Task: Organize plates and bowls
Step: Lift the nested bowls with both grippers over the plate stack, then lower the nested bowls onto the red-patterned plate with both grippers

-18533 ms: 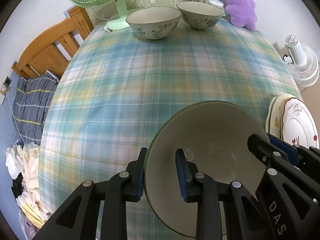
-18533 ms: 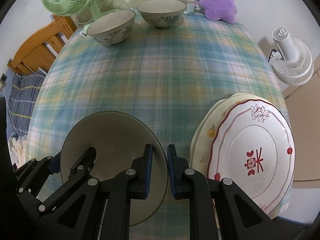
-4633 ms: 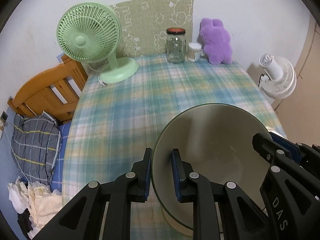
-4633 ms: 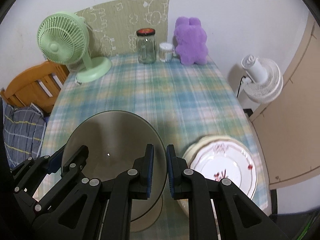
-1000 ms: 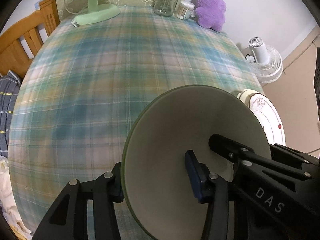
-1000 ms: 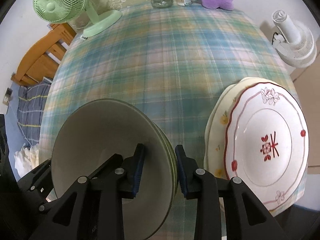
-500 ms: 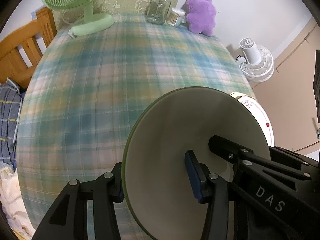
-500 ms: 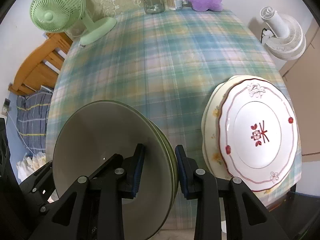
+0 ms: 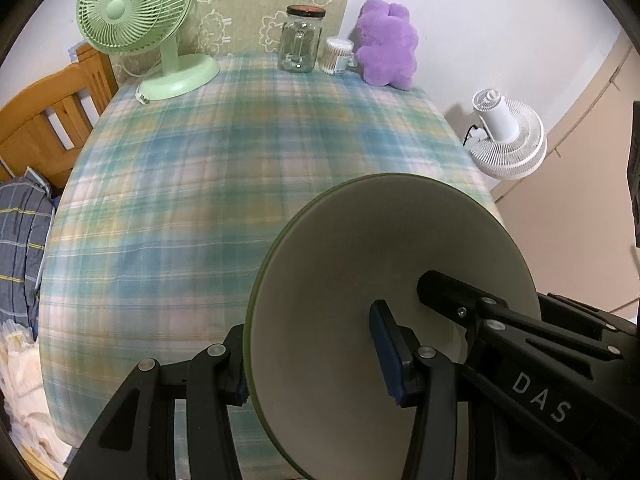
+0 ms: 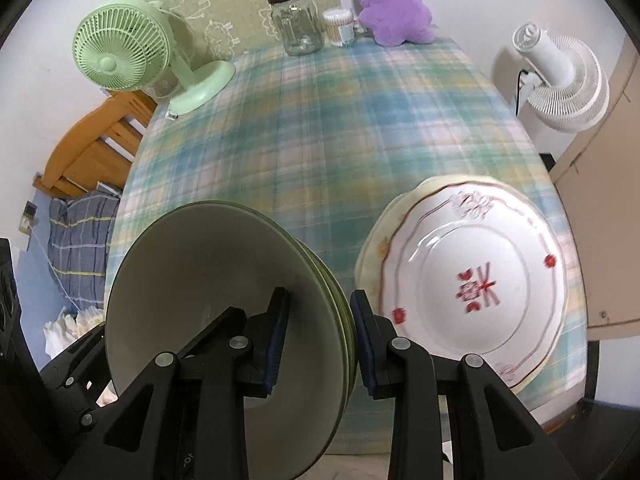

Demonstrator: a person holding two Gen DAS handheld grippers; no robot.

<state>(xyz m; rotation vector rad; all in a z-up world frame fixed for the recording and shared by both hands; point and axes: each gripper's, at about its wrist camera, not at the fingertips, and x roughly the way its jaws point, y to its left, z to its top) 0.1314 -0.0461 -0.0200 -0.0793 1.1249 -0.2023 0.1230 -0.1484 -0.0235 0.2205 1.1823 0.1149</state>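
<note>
**Inspector:** Nearest first. What is held?

**Assistant:** A nested stack of grey-green glazed ceramic bowls [image 10: 224, 320], several rims showing at its right edge. The right gripper [image 10: 316, 332] is clamped on that right rim, one pad inside, one outside. The left gripper [image 9: 312, 348] pinches the opposite rim at a moderate spread, inner pad against the inside wall.

**Inspector:** Position of the stack?

**Assistant:** Carried above the near edge of the plaid-cloth tabletop [image 10: 320, 128], tilted, its mouth turned toward both cameras. Just right of the stack lies a pair of stacked plates, the white scalloped plate with red flower marks [image 10: 476, 284] on a cream one.

**Inspector:** Beyond the stack?

**Assistant:** Bare cloth, then, well behind it at the wall, a mint-green desk fan [image 9: 136, 12], a clear glass jar with a rusty lid [image 9: 300, 40], a small cotton-swab tub [image 9: 338, 56] and a purple plush toy [image 9: 386, 44]. A white floor fan [image 9: 504, 140] stands off the tabletop's right side.

**Inspector:** Risks?

**Assistant:** My judgement: the grip is on rims only, and the bowls are merely nested. If the two grippers drift apart or tip unevenly, an inner bowl could slide out, or the stack could twist free. Lowering rightward risks striking the plates; setting down too near the edge could drop it to the floor.
</note>
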